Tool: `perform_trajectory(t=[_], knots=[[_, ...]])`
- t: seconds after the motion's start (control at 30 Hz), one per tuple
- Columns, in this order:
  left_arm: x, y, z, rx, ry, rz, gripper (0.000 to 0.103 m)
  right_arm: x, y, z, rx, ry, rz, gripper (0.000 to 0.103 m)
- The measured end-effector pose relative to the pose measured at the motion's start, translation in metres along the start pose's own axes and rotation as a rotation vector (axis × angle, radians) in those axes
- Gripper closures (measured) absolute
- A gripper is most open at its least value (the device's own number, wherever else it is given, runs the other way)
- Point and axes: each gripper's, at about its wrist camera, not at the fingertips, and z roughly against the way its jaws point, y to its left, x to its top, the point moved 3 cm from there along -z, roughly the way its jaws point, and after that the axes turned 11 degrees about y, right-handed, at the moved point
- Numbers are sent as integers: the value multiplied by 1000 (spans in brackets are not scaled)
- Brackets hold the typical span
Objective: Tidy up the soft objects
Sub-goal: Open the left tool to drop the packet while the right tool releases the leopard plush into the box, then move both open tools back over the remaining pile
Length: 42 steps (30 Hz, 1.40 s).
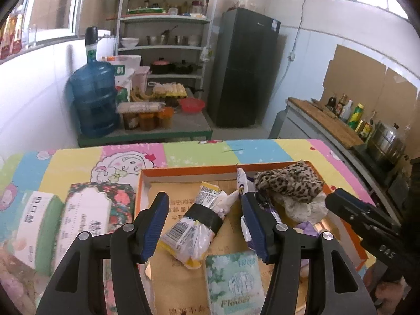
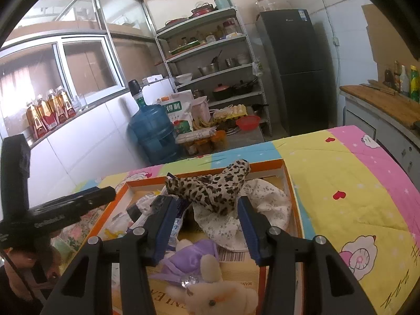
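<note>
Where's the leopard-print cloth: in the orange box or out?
In. The leopard-print cloth lies bunched on a white floral cloth inside the orange box.

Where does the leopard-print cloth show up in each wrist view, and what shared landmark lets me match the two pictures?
Left wrist view: the leopard-print cloth lies at the far right of the orange-rimmed box, right of centre.
Right wrist view: the leopard-print cloth sits mid-frame in the orange-rimmed box, on a white floral cloth.
Shared landmark: the blue water jug beside the shelves.
</note>
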Motion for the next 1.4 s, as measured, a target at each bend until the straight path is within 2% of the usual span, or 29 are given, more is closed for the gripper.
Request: perform_trajectory(t=[0.5,0.6,1.13,1.4], knots=[[-16,5,61,27,-110,-42,43,-14,38,31,-27,-28,62,55],[-20,9,70,33,-126,-46,28,-18,47,38,-22,-33,73,55],[-53,43,122,55,-182,-45,28,-40,119,71,3,-59,149,55],[-78,71,152,94,-212,-40,28,-52,160,79,30,-67,182,55]])
